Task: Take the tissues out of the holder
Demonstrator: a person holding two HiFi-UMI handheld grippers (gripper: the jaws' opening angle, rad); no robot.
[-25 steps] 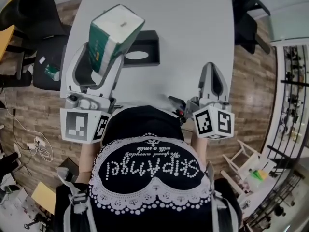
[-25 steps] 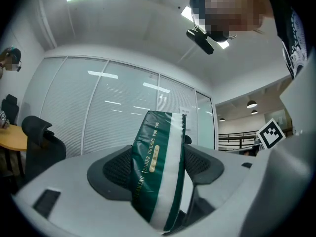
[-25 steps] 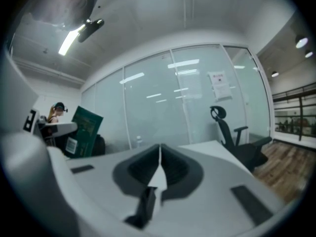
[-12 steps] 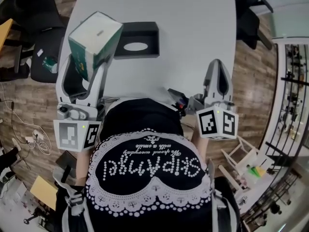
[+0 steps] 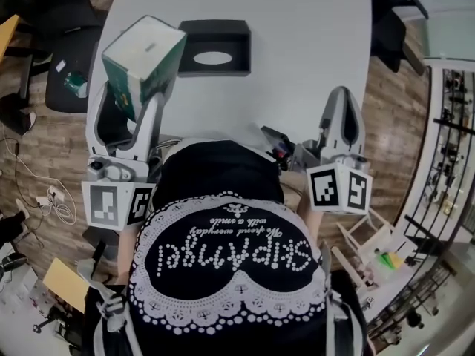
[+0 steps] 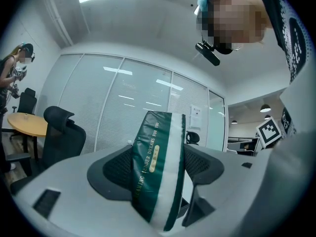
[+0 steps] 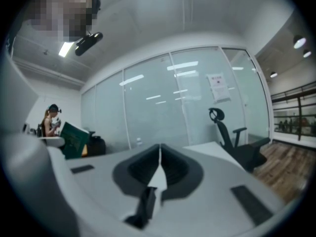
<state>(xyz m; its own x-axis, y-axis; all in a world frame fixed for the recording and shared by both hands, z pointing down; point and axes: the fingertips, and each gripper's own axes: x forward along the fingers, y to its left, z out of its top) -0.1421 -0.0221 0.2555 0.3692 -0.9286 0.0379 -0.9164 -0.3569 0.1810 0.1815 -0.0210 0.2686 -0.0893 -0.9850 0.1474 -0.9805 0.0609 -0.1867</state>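
Note:
A green and white tissue pack (image 5: 143, 61) is lifted above the table's left edge, with my left gripper (image 5: 145, 99) shut on it. Seen from the left gripper view, the tissue pack (image 6: 159, 167) stands squeezed between the two dark pads (image 6: 117, 168). The black tissue holder (image 5: 214, 48) lies on the white table (image 5: 297, 58) just right of the pack, its oval slot facing up and nothing showing in it. My right gripper (image 5: 341, 110) hovers at the table's near right edge, shut and holding nothing; its jaws meet in the right gripper view, where the tissue pack (image 7: 75, 140) shows far left.
Black office chairs (image 5: 52, 13) stand left of the table, and another black chair (image 5: 393, 21) at the far right. Wood floor surrounds the table. A white stool (image 5: 371, 243) and cables (image 5: 52, 206) lie on the floor near me. Glass partition walls (image 7: 163, 102) show beyond both grippers.
My left gripper has carried the tissue pack left and toward me, away from the holder, then held nearly still. The right gripper has stayed put.

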